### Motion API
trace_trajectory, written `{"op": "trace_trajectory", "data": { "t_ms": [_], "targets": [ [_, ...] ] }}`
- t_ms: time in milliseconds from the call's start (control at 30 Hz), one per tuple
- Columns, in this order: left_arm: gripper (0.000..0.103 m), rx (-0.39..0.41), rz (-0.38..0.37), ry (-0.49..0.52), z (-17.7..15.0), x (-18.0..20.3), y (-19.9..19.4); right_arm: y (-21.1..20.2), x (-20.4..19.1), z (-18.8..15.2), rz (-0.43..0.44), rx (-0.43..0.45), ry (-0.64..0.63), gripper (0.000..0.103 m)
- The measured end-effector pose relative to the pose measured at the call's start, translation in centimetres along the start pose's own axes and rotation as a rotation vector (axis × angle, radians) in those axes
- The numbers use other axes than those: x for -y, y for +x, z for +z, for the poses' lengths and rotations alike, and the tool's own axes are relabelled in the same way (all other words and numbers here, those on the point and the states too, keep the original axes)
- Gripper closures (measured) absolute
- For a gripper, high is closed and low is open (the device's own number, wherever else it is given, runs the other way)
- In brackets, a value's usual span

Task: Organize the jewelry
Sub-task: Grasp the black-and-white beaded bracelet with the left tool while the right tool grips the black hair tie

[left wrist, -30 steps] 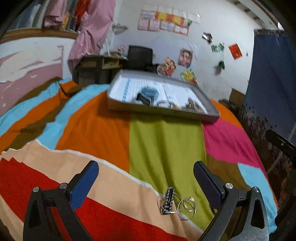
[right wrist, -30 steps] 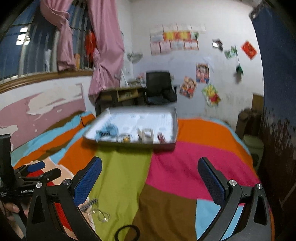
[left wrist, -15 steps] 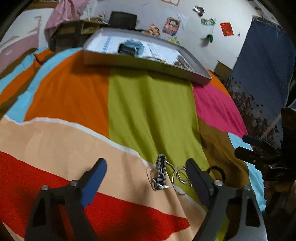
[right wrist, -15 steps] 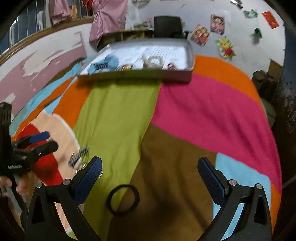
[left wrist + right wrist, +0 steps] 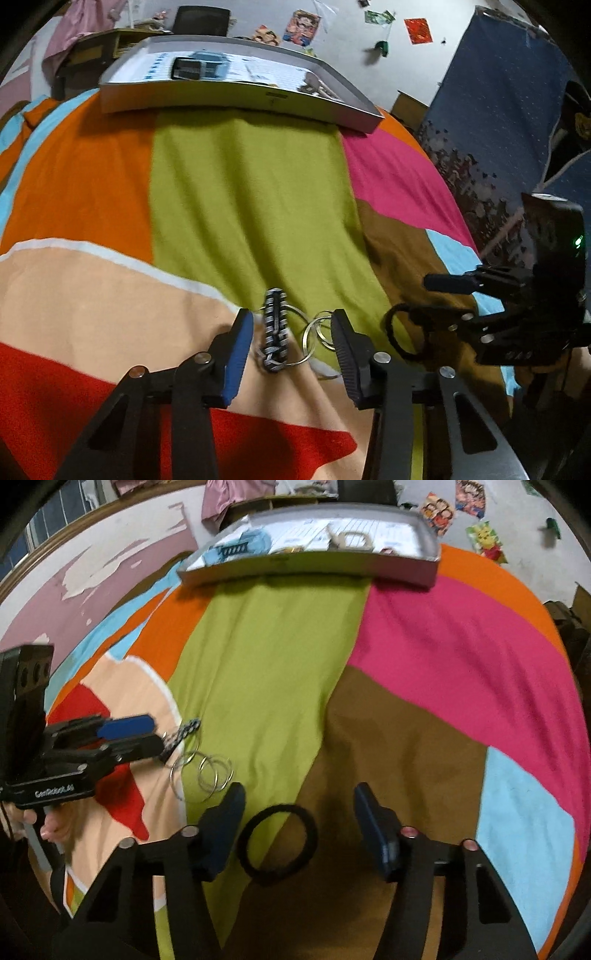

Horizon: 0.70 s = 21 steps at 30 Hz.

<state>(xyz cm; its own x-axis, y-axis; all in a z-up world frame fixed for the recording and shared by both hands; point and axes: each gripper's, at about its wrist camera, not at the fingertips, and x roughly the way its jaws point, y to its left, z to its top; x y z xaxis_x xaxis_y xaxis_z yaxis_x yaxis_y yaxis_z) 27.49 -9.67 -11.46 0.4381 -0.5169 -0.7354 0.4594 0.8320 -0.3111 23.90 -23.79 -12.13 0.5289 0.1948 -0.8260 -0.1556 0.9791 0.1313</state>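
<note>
Left tool (image 5: 291,334) closing around braided bracelet (image 5: 275,332) on bed (image 5: 240,184), pads not touching. Right tool (image 5: 299,812) closing around black hair tie (image 5: 277,843). Both look light, floppy; pinch mid-band.

One braided bracelet (image 5: 275,330), one black hair band (image 5: 277,843), one tray (image 5: 236,98)

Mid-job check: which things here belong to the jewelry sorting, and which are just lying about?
Part of the job:
- black-and-white beaded bracelet, between the closing left tongs, not yet pinched
- thin silver wire bangles
- black round hair band, between the closing right tongs
- grey metal tray

Lying about:
- multicoloured patchwork bedspread
- cartoon wall posters
- pink hanging cloth
</note>
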Motion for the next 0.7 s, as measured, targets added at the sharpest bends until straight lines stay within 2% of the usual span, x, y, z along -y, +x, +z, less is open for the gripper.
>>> {"op": "trace_trajectory", "data": {
  "t_ms": [133,200,300,367,500,633,667,700],
  "targets": [
    [0.071,-0.043,0.014,0.022,0.3,0.3,0.9,1.1,-0.6,-0.4,-0.020,-0.061,-0.034,0.063],
    [0.072,-0.069,0.030,0.015,0.3,0.0,1.3,1.4,-0.6,-0.5,-0.019,-0.077,-0.034,0.065],
    [0.081,-0.111,0.053,0.004,0.2,-0.4,2.0,1.6,-0.7,-0.5,-0.021,-0.084,-0.037,0.066],
    [0.085,-0.130,0.065,0.003,0.0,-0.6,2.2,1.7,-0.9,-0.5,-0.021,-0.091,-0.042,0.071],
    [0.088,-0.157,0.075,-0.005,-0.1,-0.7,2.4,2.1,-1.0,-0.8,-0.016,-0.115,-0.050,0.073],
    [0.088,-0.150,0.032,-0.075,0.0,-1.5,2.1,2.6,-1.1,-1.2,-0.014,-0.145,-0.067,0.073],
    [0.088,-0.145,0.010,-0.103,0.1,-1.9,1.9,2.8,-1.1,-1.3,-0.014,-0.155,-0.068,0.075],
    [0.088,-0.138,-0.011,-0.128,0.2,-2.3,1.6,2.9,-1.1,-1.4,-0.013,-0.159,-0.067,0.083]
  ]
}}
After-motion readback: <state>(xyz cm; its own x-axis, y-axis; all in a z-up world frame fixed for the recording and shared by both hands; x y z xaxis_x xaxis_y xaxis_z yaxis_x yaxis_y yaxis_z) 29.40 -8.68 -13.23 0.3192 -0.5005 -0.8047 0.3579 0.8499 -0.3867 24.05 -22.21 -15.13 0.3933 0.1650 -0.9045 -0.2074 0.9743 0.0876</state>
